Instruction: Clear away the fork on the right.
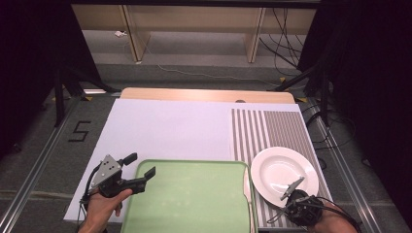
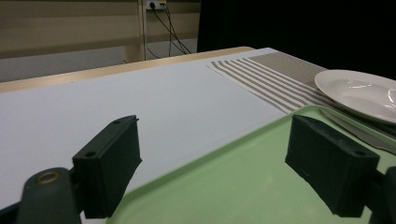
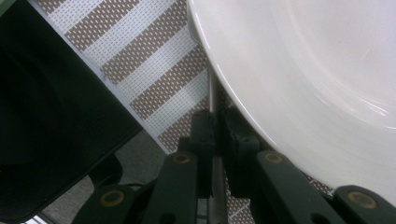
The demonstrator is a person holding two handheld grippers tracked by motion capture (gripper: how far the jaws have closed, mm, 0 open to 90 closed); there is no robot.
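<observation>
My right gripper point(image 3: 217, 119) is shut on a thin metal utensil handle point(image 3: 211, 91) that lies on the striped placemat point(image 3: 140, 70), right against the rim of the white plate point(image 3: 317, 70). In the high view, the right gripper point(image 1: 292, 189) sits at the near edge of the plate point(image 1: 279, 167). My left gripper point(image 1: 141, 166) is open over the left rim of the green tray point(image 1: 194, 199). In the left gripper view, its fingers point(image 2: 109, 163) stand wide apart, one over the white table sheet and one over the tray point(image 2: 233, 182), with nothing between them.
A table knife point(image 1: 246, 187) lies between the tray and the plate, also seen as a knife point(image 2: 359, 133) past the tray's far rim. The striped placemat point(image 1: 267, 128) covers the right side. The white sheet point(image 1: 165, 128) spreads behind the tray.
</observation>
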